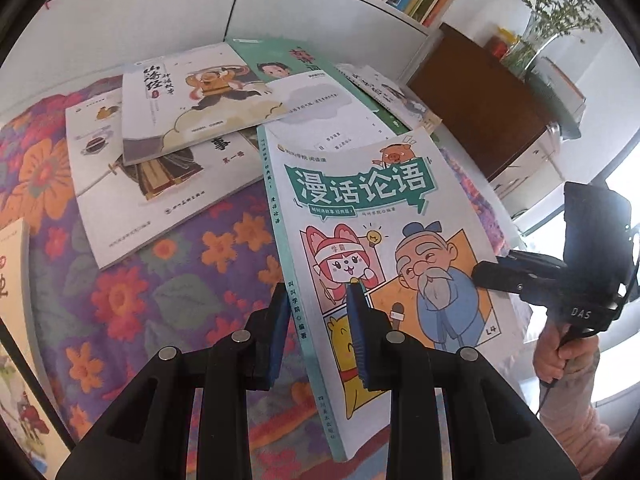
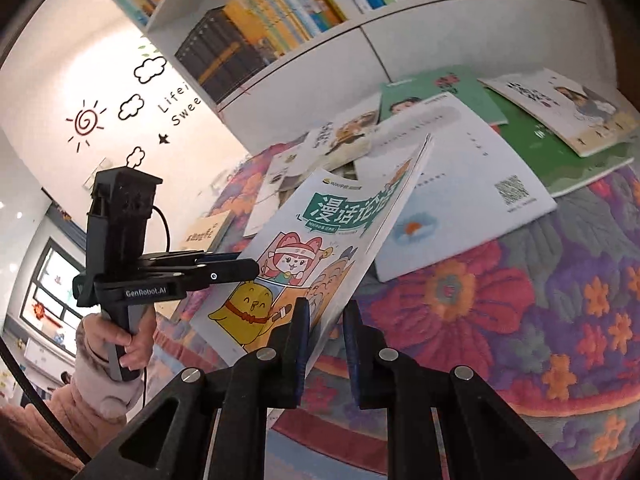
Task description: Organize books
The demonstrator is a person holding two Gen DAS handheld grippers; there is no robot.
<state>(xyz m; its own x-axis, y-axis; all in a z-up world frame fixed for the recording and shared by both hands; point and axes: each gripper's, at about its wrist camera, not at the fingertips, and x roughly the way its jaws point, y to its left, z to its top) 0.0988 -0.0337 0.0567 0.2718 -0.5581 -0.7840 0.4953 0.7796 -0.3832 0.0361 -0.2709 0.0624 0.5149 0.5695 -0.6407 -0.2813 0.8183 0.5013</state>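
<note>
A white comic book (image 1: 360, 200) with a teal spine and cartoon figures on its cover is held tilted above the floral cloth (image 1: 180, 280). My left gripper (image 1: 318, 292) is shut on its spine edge near the bottom. At the book's right edge, my right gripper (image 1: 480, 272) clamps the cover beside the bearded figure. In the right wrist view the same book (image 2: 320, 240) runs edge-on between the blue pads of my right gripper (image 2: 326, 308), and my left gripper (image 2: 248, 268) bites its far side. A hand (image 2: 132, 344) grips the left handle.
Several other books (image 1: 180, 120) lie scattered and overlapping on the cloth, one white book (image 2: 460, 184) right behind the lifted one. A white shelf (image 2: 360, 28) full of upright books stands at the back. A brown cabinet (image 1: 480, 100) with a vase of greenery is at the right.
</note>
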